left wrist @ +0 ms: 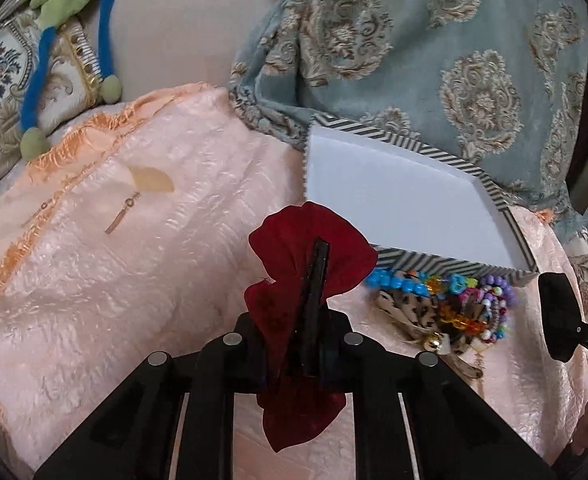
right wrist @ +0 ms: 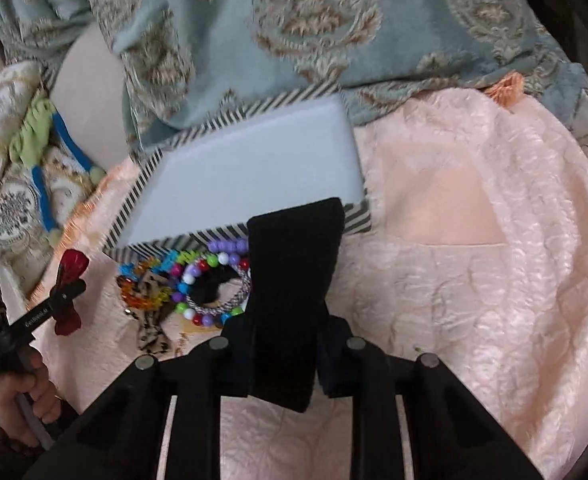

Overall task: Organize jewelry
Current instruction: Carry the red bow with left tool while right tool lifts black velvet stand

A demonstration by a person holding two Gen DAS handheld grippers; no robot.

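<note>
**Black handheld grippers, matte frame with round metal studs**

Left gripper (left wrist: 313,264): matte black plastic, two flat narrow fingers rising from a broad forked base. Four round silver studs set across the base, pale slots between its black bars. Right gripper (right wrist: 294,240): same black build, same four grey studs, wide blunt fingertips with a soft, felt-like look. Seen from the right wrist camera, small white lettering along the left gripper's slim black finger, too small to read. Left hand (right wrist: 22,408) wrapped round a black handle; dark beaded bracelet at the wrist.
</note>
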